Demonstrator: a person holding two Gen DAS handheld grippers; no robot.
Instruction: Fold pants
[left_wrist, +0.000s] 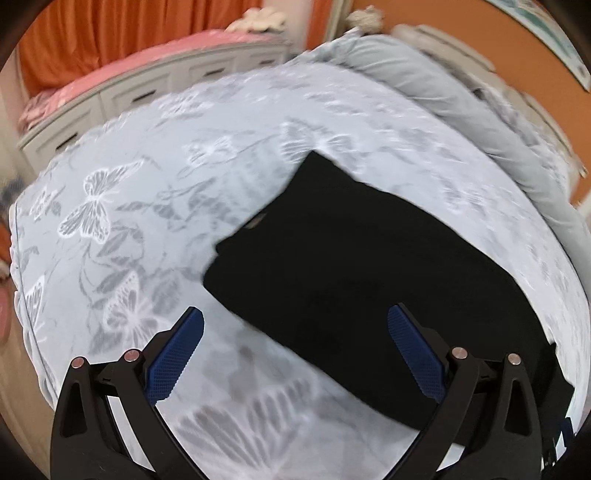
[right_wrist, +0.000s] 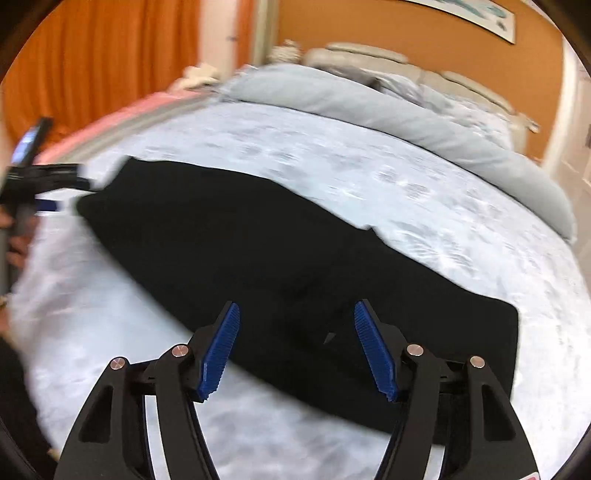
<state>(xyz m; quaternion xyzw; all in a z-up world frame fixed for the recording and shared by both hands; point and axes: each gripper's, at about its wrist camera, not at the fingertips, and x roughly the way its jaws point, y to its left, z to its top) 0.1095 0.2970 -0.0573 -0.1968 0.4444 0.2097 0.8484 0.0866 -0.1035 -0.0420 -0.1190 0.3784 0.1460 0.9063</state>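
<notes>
Right wrist view is showing my right hand-held gripper (right_wrist: 297, 345) hovering spread and empty above the pants (right_wrist: 280, 266). My left hand-held gripper (left_wrist: 295, 349) is likewise hanging spread, gripping nothing. Pants are lying on the bed (left_wrist: 155, 177) as a long, flat black band, seemingly folded lengthwise already; crosswise folds are remaining, I judge. No containers are showing.
</notes>
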